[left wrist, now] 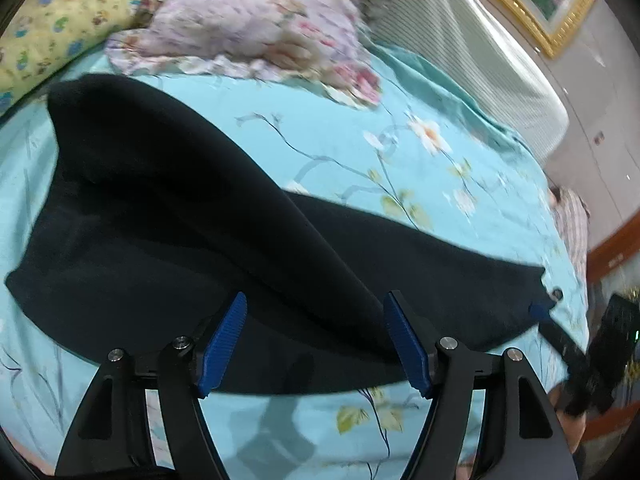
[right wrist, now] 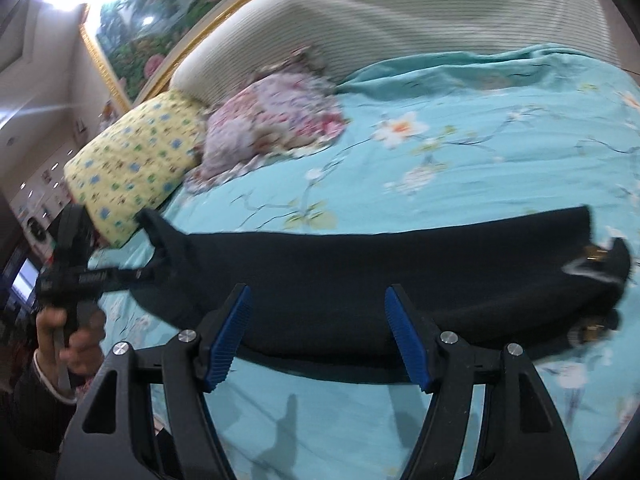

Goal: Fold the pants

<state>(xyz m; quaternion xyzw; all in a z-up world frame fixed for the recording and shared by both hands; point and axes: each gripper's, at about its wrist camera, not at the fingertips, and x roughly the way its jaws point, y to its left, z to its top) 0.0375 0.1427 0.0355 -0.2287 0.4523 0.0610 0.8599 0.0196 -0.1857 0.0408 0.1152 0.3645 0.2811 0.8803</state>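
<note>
So the left tongs (left wrist: pixel 314 342) are spread wide with nothing pinched between the blue pads (left wrist: pixel 224 350). The dark pants (left wrist: pixel 168 232) lie right under and ahead of them on the bed, over a turquoise floral sheet (left wrist: pixel 340 140). From the left wrist camera a raised fold of the fabric runs diagonally down to just beside the right-hand pad; whether it touches that pad is hard to tell. Off to the far left past the pants there's a yellow flowered pillow (left wrist: pixel 52 28), then a crumpled pink floral cloth (left wrist: pixel 256 28) straight ahead beyond the pants.

Moving over, the right tongs (right wrist: pixel 318 338) are gaping too, pads clear of any cloth. The pants (right wrist: pixel 360 280) stretch across in front of them in one long dark band, folded lengthwise, with the waistband end off to the right, where a bit of metal hardware (right wrist: pixel 592 254) shows. To their left, the person's hand (right wrist: pixel 70 340) grips the other tool near the leg end of the pants. The ribbed headboard (right wrist: pixel 400 12) sits well beyond, with a gold-framed painting (right wrist: pixel 168 12) above it.
</note>
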